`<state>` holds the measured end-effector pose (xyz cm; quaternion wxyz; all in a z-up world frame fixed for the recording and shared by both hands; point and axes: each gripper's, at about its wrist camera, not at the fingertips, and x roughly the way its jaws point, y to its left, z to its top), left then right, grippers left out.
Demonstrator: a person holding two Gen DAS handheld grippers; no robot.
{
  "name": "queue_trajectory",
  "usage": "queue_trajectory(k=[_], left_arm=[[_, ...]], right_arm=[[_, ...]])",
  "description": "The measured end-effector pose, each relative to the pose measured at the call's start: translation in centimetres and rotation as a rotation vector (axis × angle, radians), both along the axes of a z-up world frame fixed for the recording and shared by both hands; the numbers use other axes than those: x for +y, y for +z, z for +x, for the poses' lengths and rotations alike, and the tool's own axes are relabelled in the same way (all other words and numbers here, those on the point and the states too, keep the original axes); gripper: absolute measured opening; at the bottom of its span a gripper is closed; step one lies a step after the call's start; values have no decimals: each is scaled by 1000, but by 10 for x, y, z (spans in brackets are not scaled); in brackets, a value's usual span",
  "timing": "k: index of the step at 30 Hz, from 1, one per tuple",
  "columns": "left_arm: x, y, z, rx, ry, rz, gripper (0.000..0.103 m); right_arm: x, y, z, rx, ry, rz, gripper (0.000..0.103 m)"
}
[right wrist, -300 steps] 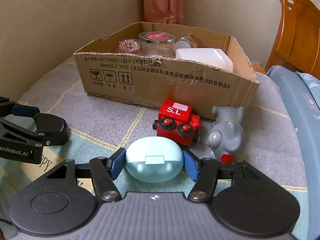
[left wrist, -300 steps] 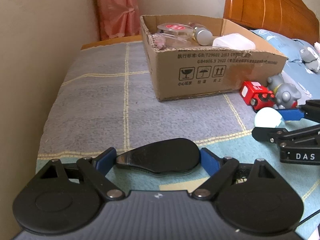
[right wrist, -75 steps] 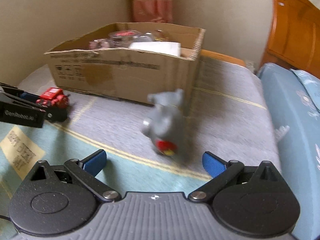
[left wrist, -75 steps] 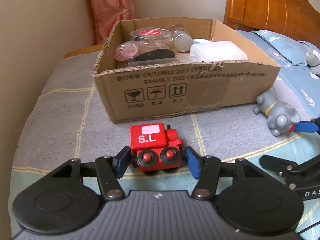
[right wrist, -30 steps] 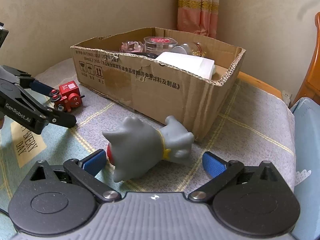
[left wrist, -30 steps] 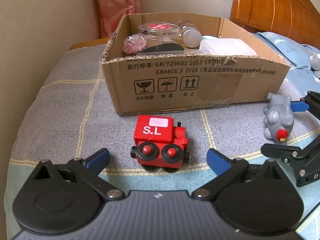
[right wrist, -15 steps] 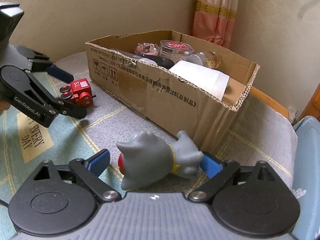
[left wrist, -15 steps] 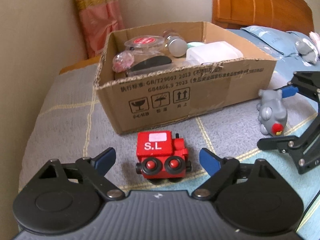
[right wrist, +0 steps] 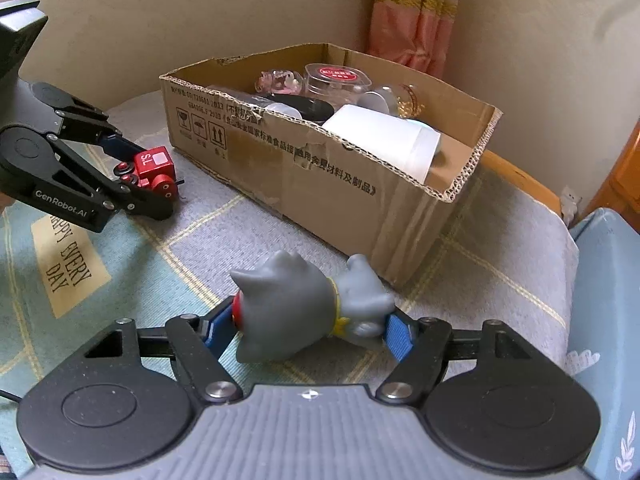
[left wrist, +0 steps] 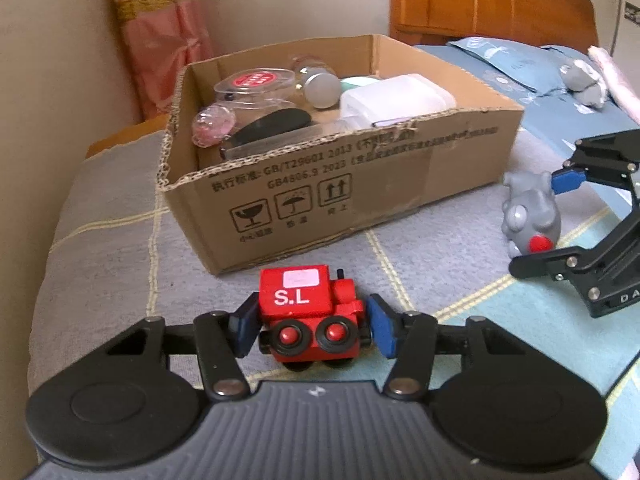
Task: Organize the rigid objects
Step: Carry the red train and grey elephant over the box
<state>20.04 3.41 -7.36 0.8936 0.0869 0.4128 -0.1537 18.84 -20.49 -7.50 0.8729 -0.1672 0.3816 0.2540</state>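
My left gripper (left wrist: pixel 310 326) is shut on a red toy train (left wrist: pixel 308 314) marked "S.L", on the grey blanket in front of the cardboard box (left wrist: pixel 360 176). The train also shows in the right wrist view (right wrist: pixel 154 170) between the left gripper's fingers. My right gripper (right wrist: pixel 306 330) is shut on a grey toy figure (right wrist: pixel 308 312) with a red nose, lying on its side. In the left wrist view the figure (left wrist: pixel 528 216) sits between the right gripper's fingers. The box (right wrist: pixel 320 160) holds several items: clear jars, a black case, a white box.
The blanket (left wrist: pixel 100 240) covers a bed by the wall. A wooden headboard (left wrist: pixel 480 4) and blue pillow (left wrist: pixel 520 64) lie at the back right. A pink curtain (left wrist: pixel 160 32) hangs behind the box. A "HAPPY EVERY DAY" patch (right wrist: pixel 64 256) is on the blanket.
Both grippers have closed: the left one on the red train, the right one on the grey figure. Both were open around them half a second ago.
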Motion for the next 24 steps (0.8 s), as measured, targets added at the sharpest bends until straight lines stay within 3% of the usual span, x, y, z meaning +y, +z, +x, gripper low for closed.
queue_trajectory(k=[14,24], left_arm=[[-1,37,-18,25,-138,27,55],[6,82,-16,-48,-169,20,55]], right_arm=[[-5,43,-23,-18,14,22,77],[8,83,-16,-95,42,43,77]])
